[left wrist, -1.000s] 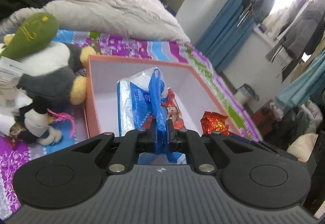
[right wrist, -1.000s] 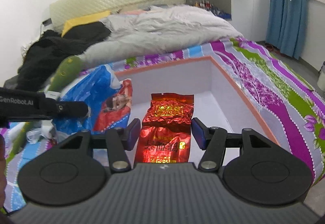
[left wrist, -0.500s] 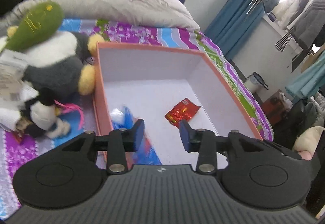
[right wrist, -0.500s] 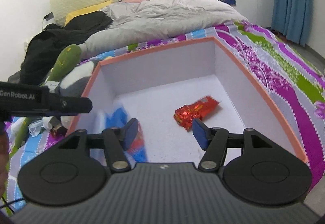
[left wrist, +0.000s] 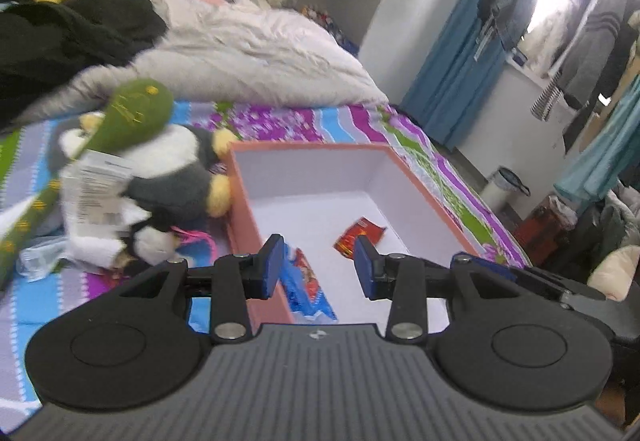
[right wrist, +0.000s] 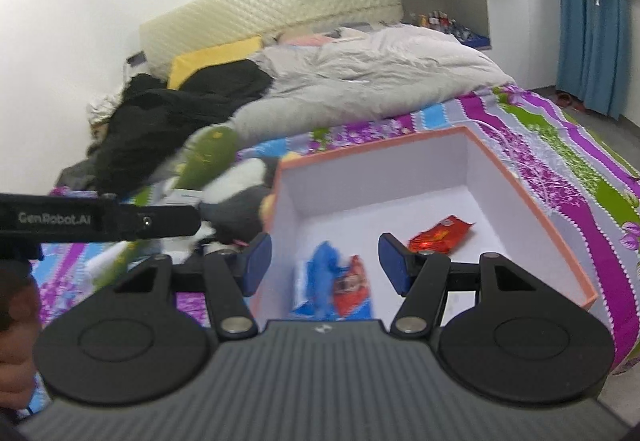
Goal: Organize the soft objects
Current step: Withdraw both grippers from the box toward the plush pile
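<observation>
Both the left gripper point(left wrist: 315, 265) and right gripper point(right wrist: 325, 263) are hovering with jaws apart and empty above the orange-rimmed white cardboard box point(left wrist: 420, 185), crinkly blue-and-red snack bag point(right wrist: 332, 281) and shiny red foil packet point(right wrist: 440, 235) lying below them inside, grey-white plush penguin point(left wrist: 172, 177) beside left jaw risking snagging.

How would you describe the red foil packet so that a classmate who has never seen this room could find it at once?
Start at the bed with the striped floral sheet, and find the open orange-edged box lying on it. On the box's white floor lies the red foil packet, toward the far right. It is all shiny red, unlike the blue and red bag near the front left.
</observation>
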The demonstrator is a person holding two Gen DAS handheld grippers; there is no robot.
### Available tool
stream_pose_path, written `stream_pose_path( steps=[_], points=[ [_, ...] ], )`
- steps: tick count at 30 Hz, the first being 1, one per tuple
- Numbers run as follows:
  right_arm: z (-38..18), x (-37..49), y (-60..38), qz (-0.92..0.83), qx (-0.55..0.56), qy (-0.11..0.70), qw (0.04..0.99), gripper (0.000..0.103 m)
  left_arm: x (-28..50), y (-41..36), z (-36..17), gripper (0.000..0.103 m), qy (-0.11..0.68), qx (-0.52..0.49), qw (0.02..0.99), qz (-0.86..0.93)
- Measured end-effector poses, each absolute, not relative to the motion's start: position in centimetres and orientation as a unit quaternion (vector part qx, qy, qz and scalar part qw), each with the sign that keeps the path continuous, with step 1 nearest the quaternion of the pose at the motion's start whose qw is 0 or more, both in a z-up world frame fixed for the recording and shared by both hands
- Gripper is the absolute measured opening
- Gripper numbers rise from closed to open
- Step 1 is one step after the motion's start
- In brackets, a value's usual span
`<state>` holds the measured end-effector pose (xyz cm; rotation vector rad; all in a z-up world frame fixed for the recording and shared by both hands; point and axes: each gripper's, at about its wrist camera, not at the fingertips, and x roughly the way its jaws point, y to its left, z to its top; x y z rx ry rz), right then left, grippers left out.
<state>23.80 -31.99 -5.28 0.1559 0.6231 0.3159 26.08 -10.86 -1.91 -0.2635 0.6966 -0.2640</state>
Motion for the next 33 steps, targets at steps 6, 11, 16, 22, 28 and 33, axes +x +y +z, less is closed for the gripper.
stream_pose_path(
  steps=[6,11,16,22,28,33],
  points=[
    [-3.9,20.5,-30.0,0.178,0.073,0.296,0.936,0.062,21.0,-8.6,-0.1,0.044,0.313,-0.121,0.936,-0.109],
    [-3.2,18.2,-29.3,0.185,0.083,0.289,0.936,0.062,17.6,-6.9,0.2,0.044,0.302,-0.118,0.941,-0.093],
    [-3.0,16.4,-28.1,0.195,0.092,0.294,0.931,0.062,14.9,-5.1,-0.5,0.044,0.301,-0.122,0.943,-0.075],
    [-3.4,14.6,-25.9,0.21,0.091,0.298,0.927,0.062,12.5,-3.0,-1.7,0.044,0.304,-0.131,0.942,-0.051],
    [-3.7,13.3,-24.1,0.225,0.087,0.303,0.922,0.062,10.3,-1.1,-2.7,0.044,0.305,-0.137,0.942,-0.03],
    [-4.3,12.4,-22.9,0.235,0.081,0.309,0.918,0.062,8.7,0.4,-4.2,0.044,0.305,-0.161,0.939,-0.018]
  ],
)
